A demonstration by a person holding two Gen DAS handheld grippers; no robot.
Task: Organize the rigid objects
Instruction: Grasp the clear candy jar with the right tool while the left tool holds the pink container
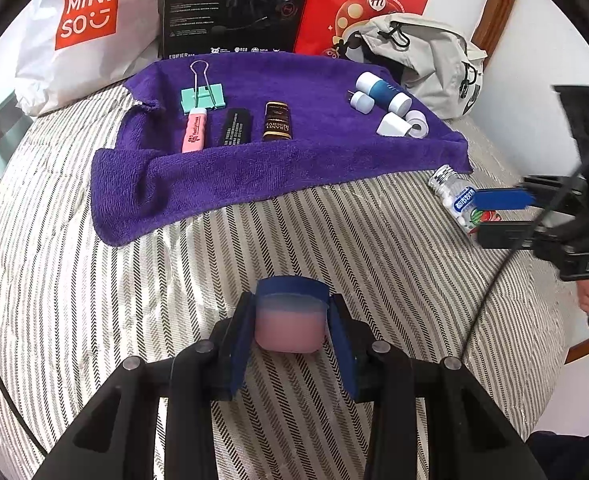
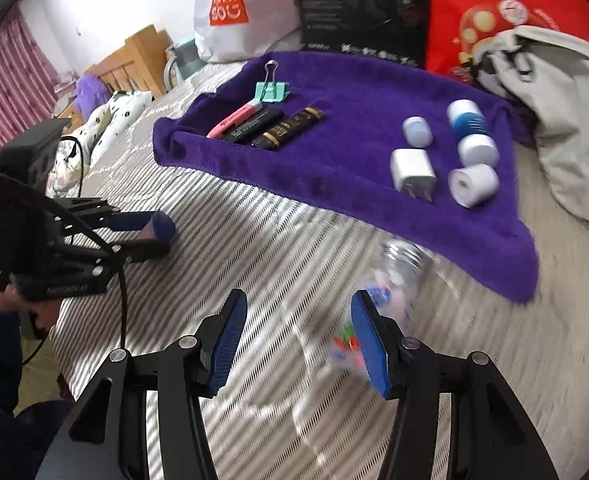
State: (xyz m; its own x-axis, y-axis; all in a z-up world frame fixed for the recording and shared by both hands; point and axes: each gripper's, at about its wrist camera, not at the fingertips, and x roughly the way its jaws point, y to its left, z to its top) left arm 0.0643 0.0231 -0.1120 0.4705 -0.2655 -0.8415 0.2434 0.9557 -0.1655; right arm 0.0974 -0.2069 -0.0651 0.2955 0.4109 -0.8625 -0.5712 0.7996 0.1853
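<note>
Item: clear candy bottle (image 1: 459,198), lying on the striped bed just off the purple towel (image 1: 254,168), long axis along my right gripper (image 2: 298,344), whose fingers are spread, nearest. My left gripper (image 1: 290,332) clamps a pink jar (image 1: 289,330).

Left gripper (image 1: 290,328) clamped low; right gripper (image 2: 298,340) spread wide, seemingly empty.

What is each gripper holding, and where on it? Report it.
The left gripper clamps a small pink jar with a dark blue lid by its sides. The right gripper is open, holding nothing; the clear plastic candy bottle lies between its fingers.
</note>
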